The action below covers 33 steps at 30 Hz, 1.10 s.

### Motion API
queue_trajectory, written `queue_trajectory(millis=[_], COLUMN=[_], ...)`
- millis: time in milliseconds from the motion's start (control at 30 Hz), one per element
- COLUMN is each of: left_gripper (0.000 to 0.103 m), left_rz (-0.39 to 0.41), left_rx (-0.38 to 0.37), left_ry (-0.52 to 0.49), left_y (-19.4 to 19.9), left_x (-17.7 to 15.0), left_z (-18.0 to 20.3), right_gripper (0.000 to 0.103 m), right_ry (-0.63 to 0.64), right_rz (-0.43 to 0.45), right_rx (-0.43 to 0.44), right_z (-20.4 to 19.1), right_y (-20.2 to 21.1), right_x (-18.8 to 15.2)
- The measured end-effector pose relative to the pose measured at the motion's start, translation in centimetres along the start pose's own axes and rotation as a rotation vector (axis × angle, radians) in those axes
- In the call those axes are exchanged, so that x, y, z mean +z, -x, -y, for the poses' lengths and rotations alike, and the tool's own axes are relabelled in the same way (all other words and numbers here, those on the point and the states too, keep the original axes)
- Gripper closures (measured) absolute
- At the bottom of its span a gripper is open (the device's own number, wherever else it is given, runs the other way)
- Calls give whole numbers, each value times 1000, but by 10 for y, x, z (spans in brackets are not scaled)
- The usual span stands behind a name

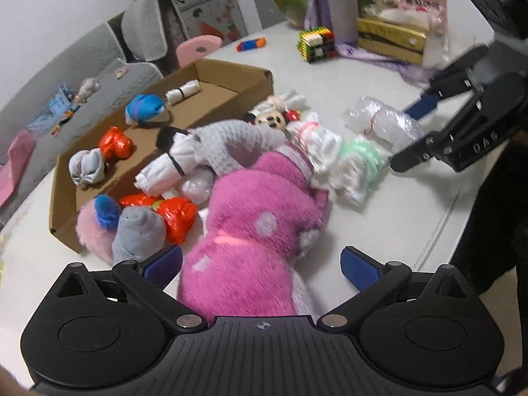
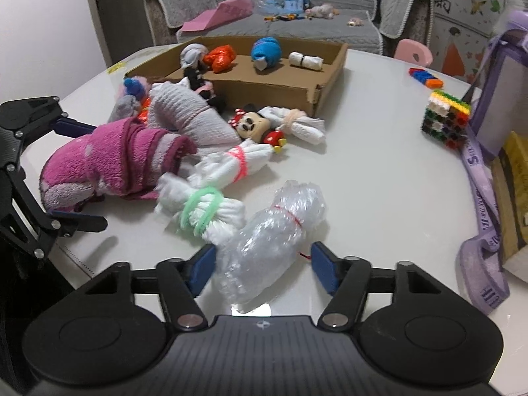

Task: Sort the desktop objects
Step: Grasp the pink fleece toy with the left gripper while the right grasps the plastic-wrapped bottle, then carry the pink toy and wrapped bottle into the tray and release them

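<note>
The right gripper (image 2: 262, 269) straddles the clear plastic bundle (image 2: 270, 234) (long axis running away from it), jaws half-closed, right pad not yet touching.

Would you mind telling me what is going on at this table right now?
A person with a gripper in each hand is sorting tied bundles into a cardboard box. The left gripper straddles a pink fuzzy bundle, jaws open. The right gripper straddles a clear plastic bundle; only its left pad touches. Four bundles already lie in the box; more wait on the table.
</note>
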<state>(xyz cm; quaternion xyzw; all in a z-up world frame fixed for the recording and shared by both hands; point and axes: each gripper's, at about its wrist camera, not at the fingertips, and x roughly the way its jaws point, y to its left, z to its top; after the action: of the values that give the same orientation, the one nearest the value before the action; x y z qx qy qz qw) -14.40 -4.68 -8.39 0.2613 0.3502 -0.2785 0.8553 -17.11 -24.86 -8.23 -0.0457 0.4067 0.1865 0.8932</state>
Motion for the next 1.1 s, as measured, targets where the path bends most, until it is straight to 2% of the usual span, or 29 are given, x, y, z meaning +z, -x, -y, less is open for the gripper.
queue_trajectory(millis=[100,267,333,367,400,500,800,1100], left_gripper=[1,1,10,24,26,32,34,34], left_rz=[0,-14,-8,-7,9,13,55,146], left_rx=[1,2,9,-2,-19,-48,-17,88], left_ry=[21,33,40,54,87,144,138,222], left_y=[-3,-13,-17,-19,-18,-16,13,59], left_x=[3,2,1,0,-1,-2,-6,17], left_z=[-5,-7,-6,-6,-9,-14,-18,-74], right_gripper=[52,53,53,56,61,66,69,69], right_ry=[-14,-23,-36,-42,-50,-78,-99,-66], right_rz=[4,6,9,11,14,23,65,146], right_rx=[1,-7,-9,-12,-16,-15,-27,-30], right_z=[4,8,10,11,13,19,29,35], right_y=[2,3,3,3,2,2,13,41], right_x=[-2,-2,-2,-1,0,1,3,32])
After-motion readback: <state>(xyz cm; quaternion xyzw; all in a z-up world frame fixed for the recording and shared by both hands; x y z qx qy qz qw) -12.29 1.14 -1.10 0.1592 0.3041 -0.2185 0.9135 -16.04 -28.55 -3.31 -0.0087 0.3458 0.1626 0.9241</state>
